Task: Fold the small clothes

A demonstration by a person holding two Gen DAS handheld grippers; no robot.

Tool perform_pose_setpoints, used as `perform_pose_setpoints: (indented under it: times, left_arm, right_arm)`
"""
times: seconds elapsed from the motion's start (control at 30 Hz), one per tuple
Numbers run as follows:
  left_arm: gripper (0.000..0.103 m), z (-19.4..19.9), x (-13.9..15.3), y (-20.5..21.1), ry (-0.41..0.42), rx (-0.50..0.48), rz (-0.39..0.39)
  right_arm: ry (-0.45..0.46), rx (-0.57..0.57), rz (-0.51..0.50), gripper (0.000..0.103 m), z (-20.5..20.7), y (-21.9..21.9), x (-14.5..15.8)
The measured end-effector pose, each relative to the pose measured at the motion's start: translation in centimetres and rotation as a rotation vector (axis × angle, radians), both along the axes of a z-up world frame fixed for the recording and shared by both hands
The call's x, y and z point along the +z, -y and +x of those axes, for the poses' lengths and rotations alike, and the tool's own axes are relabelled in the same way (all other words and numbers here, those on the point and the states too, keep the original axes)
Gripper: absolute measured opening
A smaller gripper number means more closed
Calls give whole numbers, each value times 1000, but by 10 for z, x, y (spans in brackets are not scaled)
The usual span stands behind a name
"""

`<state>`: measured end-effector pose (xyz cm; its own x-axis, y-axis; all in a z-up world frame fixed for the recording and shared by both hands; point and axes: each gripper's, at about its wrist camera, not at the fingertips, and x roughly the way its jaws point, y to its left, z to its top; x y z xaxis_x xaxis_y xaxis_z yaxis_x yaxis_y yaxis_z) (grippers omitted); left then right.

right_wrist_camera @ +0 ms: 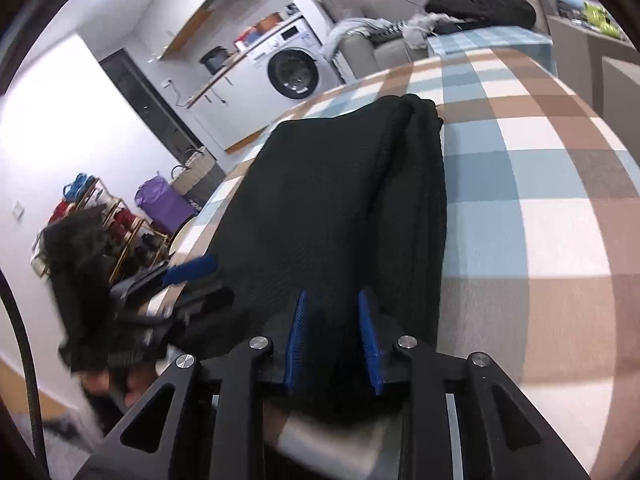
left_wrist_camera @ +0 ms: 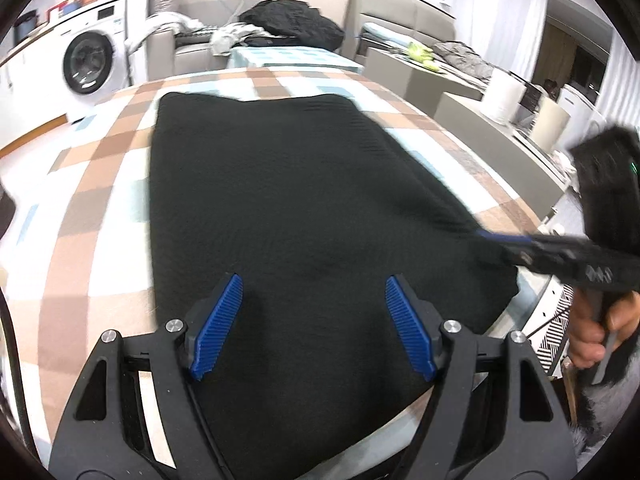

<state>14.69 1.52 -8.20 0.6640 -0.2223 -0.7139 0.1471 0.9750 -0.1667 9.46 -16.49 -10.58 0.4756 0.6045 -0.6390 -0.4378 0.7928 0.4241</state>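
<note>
Black garment (left_wrist_camera: 288, 200) lies flat on the checked cloth (left_wrist_camera: 80, 208); left gripper (left_wrist_camera: 314, 320) gapes wide, released, above its near edge; right gripper (right_wrist_camera: 334, 336), part-open, straddles the right edge, not pinching it

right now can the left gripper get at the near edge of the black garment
Probably yes. The left gripper hangs open right over the black garment on the checked cloth, nothing between. The right gripper is off at the side edge.

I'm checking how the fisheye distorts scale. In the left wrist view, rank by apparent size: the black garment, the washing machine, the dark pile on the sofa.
1. black garment, by far the largest.
2. washing machine and dark pile: these look about alike, and both stand far back, so I won't rank them.
</note>
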Motion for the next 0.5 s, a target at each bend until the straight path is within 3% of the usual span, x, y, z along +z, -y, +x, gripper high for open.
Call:
perform_pose_setpoints:
  times: [0.03,0.1,0.23,0.33,0.4,0.5]
  left_arm:
    - [72,-3,-1,-6,-4,11,-5]
    - [72,-10,-4,-18,-13,35,-9]
    - [72,-26,-7,-38,-13,72,2]
    - [72,-36,-7,-52,-19,103,8]
    - [72,-40,-9,-60,-30,117,-6]
    - [72,-42,-13,-67,-54,122,-35]
  right_arm:
    - [13,7,-16,26,-6,0,-3]
    - [29,18,-67,14,-14,-1,-12]
    - [22,27,-76,14,-25,8,-8]
    - [65,-13,-40,27,-26,21,3]
    - [80,-84,-36,59,-21,28,6]
    - [54,-117,-39,60,-8,30,0]
